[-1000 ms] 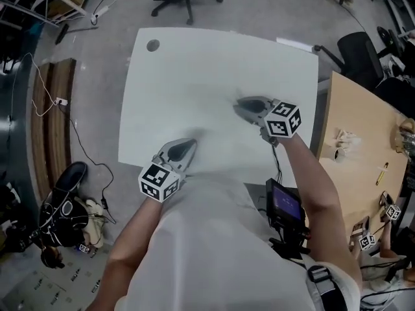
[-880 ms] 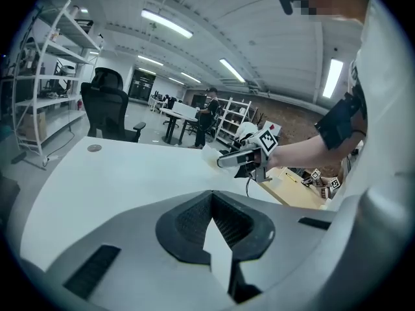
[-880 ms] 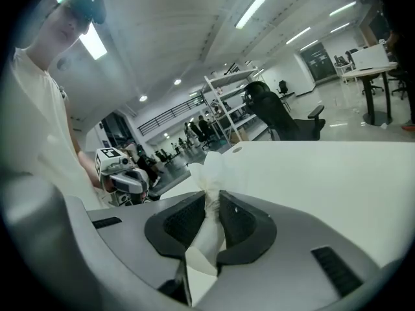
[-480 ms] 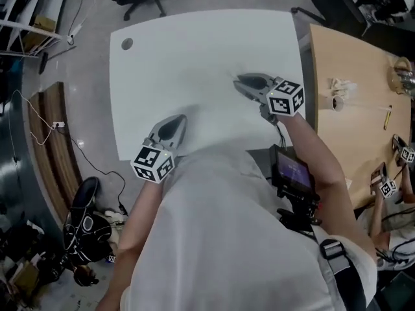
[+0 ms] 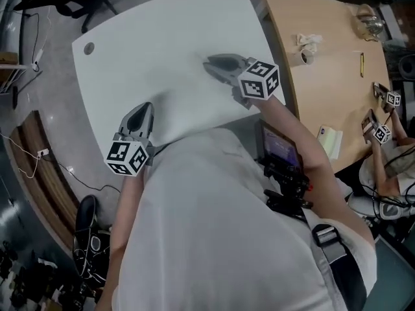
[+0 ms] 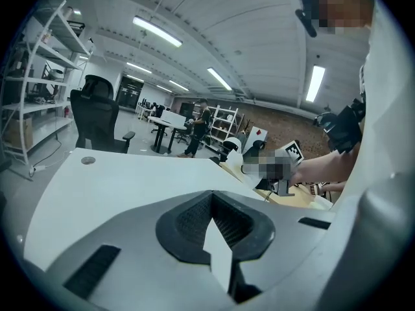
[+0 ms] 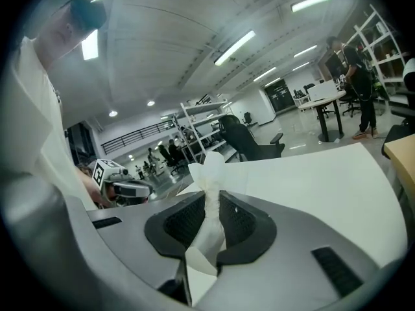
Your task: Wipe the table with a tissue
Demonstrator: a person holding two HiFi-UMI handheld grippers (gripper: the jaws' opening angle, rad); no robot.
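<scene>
The white table [image 5: 162, 31] fills the upper left of the head view. My right gripper [image 5: 211, 62] hovers over its right part, jaws pointing left. In the right gripper view it [image 7: 211, 199] is shut on a twisted white tissue [image 7: 209, 170] that sticks up past the jaw tips, with the table [image 7: 324, 173] beyond. My left gripper [image 5: 141, 110] is at the table's near left edge. In the left gripper view it [image 6: 213, 206] is shut, only a thin white wedge showing between the jaws, above the table [image 6: 97, 186].
A wooden table [image 5: 324, 89] adjoins on the right, bearing a crumpled tissue [image 5: 308, 41], a small cup [image 5: 303, 57] and a yellow pen [image 5: 362, 59]. Another person with marker cubes [image 5: 382, 133] sits at far right. A cable hole [image 5: 89, 47] marks the white table's far corner.
The head view has swung, so the white table looks turned and the wooden table comes further into view. Both grippers stay shut, in much the same places over the table.
</scene>
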